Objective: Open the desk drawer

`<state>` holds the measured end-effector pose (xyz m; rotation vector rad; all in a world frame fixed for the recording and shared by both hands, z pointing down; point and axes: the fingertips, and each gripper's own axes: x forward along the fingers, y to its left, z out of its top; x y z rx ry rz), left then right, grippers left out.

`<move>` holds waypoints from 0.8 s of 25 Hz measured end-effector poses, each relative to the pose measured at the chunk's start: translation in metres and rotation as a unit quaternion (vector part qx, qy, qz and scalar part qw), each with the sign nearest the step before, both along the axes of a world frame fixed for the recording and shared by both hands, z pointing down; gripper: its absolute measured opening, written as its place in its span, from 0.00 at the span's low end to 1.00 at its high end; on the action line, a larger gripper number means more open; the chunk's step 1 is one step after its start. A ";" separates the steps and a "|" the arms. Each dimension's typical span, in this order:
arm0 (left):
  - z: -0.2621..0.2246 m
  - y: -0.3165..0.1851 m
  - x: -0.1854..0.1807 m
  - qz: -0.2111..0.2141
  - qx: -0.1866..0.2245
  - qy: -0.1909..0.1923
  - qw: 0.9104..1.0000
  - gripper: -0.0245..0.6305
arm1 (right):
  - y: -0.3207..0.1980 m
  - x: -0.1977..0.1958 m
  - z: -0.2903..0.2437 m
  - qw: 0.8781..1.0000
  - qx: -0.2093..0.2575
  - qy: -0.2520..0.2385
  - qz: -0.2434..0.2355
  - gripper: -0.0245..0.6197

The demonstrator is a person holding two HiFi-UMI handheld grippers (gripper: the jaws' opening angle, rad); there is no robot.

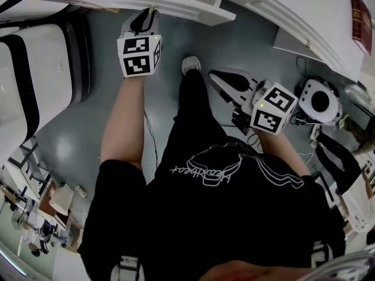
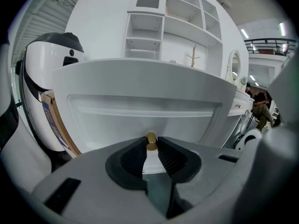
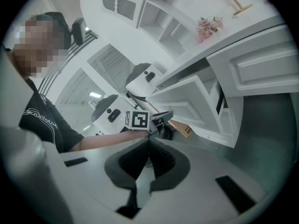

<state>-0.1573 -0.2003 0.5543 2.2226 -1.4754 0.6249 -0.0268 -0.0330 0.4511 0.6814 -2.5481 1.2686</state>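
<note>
Brass-coloured knob (image 2: 151,137) sits right at the tips of the left gripper (image 2: 151,146), pinched btwn the two dark pads (image 2: 132,158), at ctr of the left gripper view. Behind it the white drawer front (image 2: 140,111) fills the middle of that frame. Its long axis runs left-right, square to the jaws. In head view the drawer (image 1: 181,6) is at top ctr, jutting from the desk toward the person, so prob. part open. Pull line, I'd judge, runs straight down-frame, perpendicular to the front. Right gripper (image 3: 147,143) is pressed together on nothing, lower right in head view, well apart from the drawer. Left hand is the nearer one.
</note>
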 end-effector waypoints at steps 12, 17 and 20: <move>0.001 0.031 -0.010 -0.010 -0.010 -0.006 1.000 0.16 | 0.018 -0.007 -0.009 1.000 0.010 -0.002 -0.013 0.05; 0.000 0.049 -0.018 -0.014 -0.012 -0.005 1.000 0.16 | 0.029 -0.013 -0.014 1.000 0.013 0.001 -0.023 0.05; 0.001 0.056 -0.019 -0.013 -0.011 -0.005 1.000 0.16 | 0.034 -0.013 -0.014 1.000 0.015 0.003 -0.021 0.05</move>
